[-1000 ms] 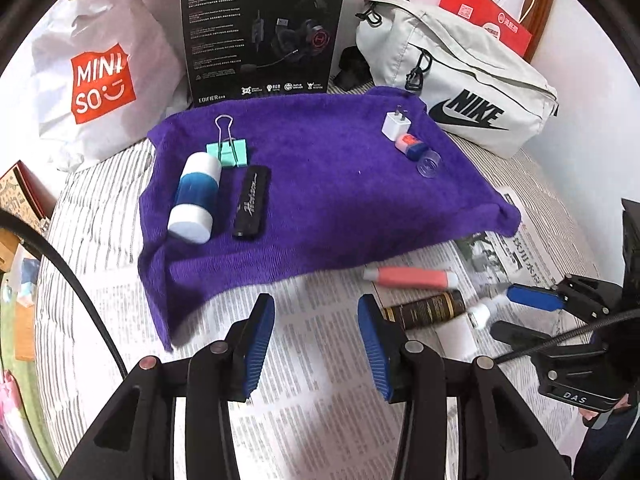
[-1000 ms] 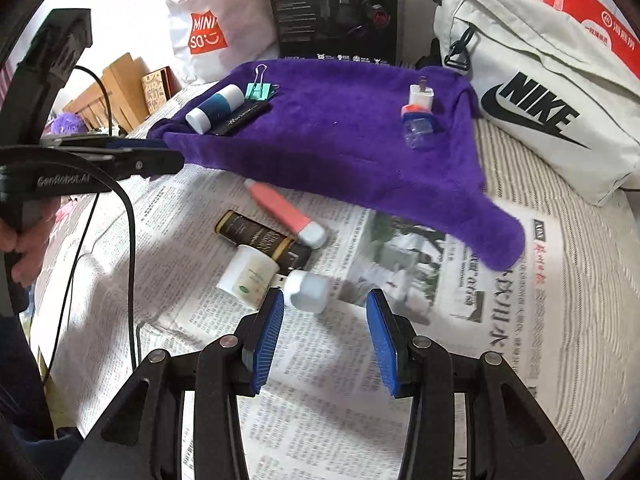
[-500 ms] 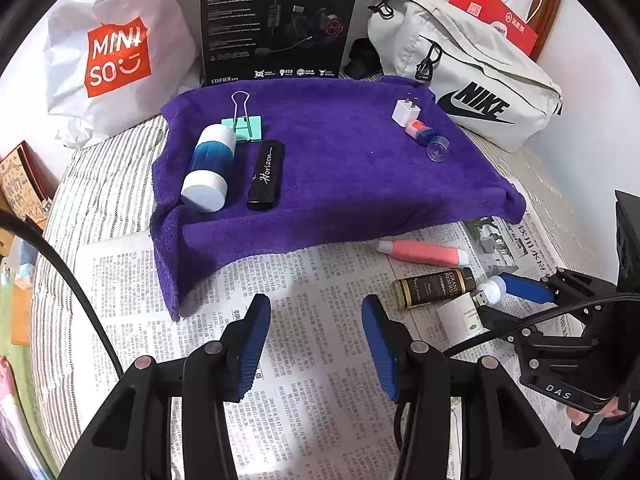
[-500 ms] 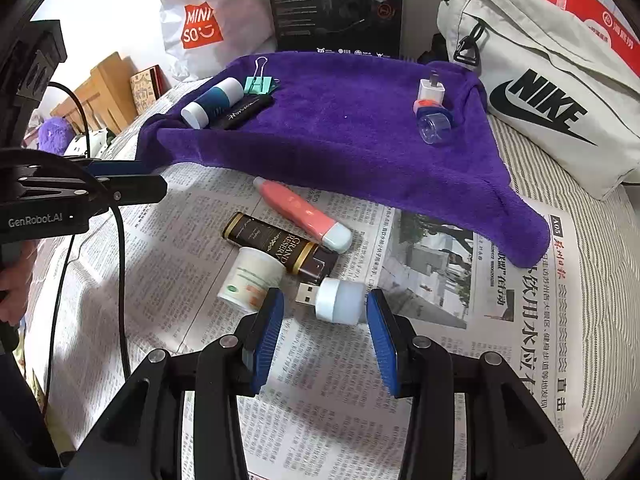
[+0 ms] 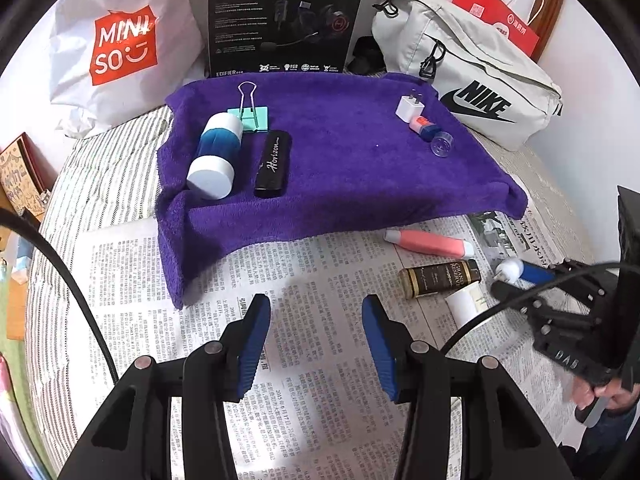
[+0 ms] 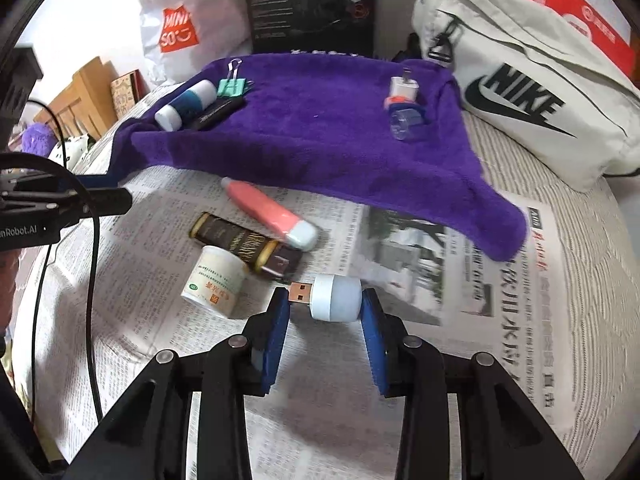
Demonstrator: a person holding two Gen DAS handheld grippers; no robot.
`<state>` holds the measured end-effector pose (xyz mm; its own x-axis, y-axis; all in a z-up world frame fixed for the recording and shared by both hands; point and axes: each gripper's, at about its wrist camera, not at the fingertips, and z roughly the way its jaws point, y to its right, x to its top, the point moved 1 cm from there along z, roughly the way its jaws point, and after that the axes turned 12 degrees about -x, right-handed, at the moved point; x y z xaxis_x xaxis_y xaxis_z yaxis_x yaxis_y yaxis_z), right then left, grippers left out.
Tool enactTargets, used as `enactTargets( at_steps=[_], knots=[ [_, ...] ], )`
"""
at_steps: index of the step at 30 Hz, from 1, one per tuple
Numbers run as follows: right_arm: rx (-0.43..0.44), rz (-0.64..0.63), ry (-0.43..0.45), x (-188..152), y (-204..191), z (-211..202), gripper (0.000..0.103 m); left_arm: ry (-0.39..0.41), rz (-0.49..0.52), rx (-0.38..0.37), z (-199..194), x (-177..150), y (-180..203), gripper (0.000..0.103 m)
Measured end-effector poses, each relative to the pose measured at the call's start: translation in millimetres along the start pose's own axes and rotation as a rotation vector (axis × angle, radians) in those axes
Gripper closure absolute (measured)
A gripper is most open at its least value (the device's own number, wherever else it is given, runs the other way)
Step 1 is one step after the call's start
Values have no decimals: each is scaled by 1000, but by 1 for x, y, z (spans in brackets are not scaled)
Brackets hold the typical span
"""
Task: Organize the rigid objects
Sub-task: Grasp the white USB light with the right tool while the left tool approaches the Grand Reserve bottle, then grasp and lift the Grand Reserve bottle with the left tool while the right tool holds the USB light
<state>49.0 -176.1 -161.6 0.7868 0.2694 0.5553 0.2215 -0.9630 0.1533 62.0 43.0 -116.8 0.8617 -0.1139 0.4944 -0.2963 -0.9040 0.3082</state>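
Striped bed (image 5: 100,176), newspaper (image 5: 320,360), purple towel (image 5: 340,168), Nike bag (image 5: 472,80)

Deep purple towel (image 5: 352,168). White-and-blue bottle (image 5: 216,156), mint-green binder clip (image 5: 250,118), black case (image 5: 274,162) with white script. Coral-pink tube (image 6: 266,212), pale cap. Dark brown bottle (image 6: 244,246) with gold lettering. White jar (image 6: 214,280), green-and-orange label. Pale blue-white USB light (image 6: 334,298), copper plug. Black-and-white printed newspaper (image 5: 320,360). Blue gripper pads (image 6: 276,332).

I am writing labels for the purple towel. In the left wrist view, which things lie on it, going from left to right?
White and blue bottle → green binder clip → black case → white charger plug → small blue bottle → clear cap.
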Motion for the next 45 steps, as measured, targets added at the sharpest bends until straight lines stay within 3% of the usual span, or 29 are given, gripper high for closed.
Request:
enactTargets(
  at_steps=[7,12,15,18,26,36,45],
  knots=[
    [-39,45,12,-3,35,-13,67,-8,52,-73,7,2,17,57],
    [-58,83,13,-7,55,-17,67,-50,142,-107,28,5,37,58],
    [-61,92,-4,-12,61,-12,67,-73,195,-113,38,8,47,57],
    [-45,104,-22,-17,63,-6,67,-89,258,-108,47,10,54,47],
    [-20,109,-43,-23,63,3,67,-123,409,-101,65,16,68,48],
    [-1,110,-41,-22,65,6,67,-138,492,-149,65,9,79,75],
    [5,109,-45,-22,69,7,67,-152,548,-145,64,5,86,76]
  ],
)
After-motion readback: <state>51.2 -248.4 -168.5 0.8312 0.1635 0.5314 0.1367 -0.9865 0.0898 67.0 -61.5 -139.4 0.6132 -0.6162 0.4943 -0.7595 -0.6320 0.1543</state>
